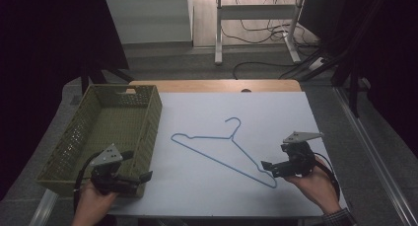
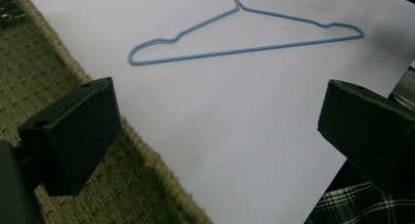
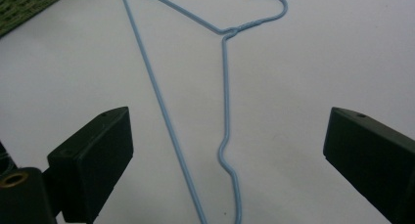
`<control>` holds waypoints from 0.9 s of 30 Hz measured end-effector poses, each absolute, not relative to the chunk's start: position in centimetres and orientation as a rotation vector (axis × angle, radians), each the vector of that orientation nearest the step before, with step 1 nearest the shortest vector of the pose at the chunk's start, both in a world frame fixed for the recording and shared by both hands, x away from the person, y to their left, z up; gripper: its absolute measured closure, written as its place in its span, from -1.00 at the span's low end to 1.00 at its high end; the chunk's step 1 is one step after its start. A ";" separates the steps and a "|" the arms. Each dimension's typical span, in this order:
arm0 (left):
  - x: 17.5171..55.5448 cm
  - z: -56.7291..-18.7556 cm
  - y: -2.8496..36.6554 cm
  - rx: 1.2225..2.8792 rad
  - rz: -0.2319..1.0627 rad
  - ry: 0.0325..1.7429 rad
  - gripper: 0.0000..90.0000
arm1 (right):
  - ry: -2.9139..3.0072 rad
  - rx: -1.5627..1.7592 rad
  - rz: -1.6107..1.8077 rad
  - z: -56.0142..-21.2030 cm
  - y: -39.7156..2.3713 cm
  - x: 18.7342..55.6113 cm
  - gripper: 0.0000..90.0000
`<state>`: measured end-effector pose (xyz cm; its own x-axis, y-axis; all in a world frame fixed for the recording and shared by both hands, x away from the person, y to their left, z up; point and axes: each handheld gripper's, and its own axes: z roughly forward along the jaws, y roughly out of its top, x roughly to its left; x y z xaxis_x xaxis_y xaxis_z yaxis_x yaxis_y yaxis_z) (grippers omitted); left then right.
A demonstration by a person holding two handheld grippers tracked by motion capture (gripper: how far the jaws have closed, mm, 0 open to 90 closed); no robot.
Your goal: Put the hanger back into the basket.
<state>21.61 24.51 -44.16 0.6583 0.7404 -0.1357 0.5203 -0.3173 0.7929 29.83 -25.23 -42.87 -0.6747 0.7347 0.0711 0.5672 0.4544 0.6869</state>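
Note:
A light-blue wire hanger (image 1: 217, 157) lies flat on the white sheet (image 1: 197, 186), its hook pointing away from me. My left gripper (image 1: 138, 166) is held open at the near corner of the green basket (image 1: 106, 120). In the left gripper view its jaws stand wide apart with nothing between them (image 2: 220, 131), and the hanger (image 2: 244, 50) lies farther off. My right gripper (image 1: 275, 157) is open just right of the hanger's near end. In the right gripper view that end of the hanger (image 3: 225, 87) lies on the sheet between the spread jaws (image 3: 225, 155), untouched.
The woven basket stands empty along the sheet's left edge, and its rim (image 2: 147, 155) runs under the left gripper. A wooden table edge (image 1: 212, 85) shows beyond the sheet. Desk legs and cables (image 1: 256, 33) lie on the floor behind.

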 end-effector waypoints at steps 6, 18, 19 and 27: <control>21.8 -44.0 23.9 2.004 0.308 0.962 -0.95 | 2.482 1.081 0.999 -43.0 -24.6 30.4 -0.93; 22.4 -43.5 21.8 2.004 0.266 0.897 -0.94 | 2.497 1.051 0.976 -43.0 -24.1 31.5 -1.00; 22.6 -43.4 21.3 1.997 0.251 0.889 -0.94 | 2.489 1.058 0.988 -43.0 -24.0 31.6 -1.00; 23.2 -43.6 18.6 1.984 0.184 0.816 -0.96 | 2.509 1.070 0.974 -43.0 -23.2 32.6 -1.00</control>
<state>23.17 18.61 -43.55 0.7659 0.6129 -0.1944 0.4700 -0.3273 0.8197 32.56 -23.17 -42.97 -0.7013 0.7120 0.0342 0.5487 0.5086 0.6636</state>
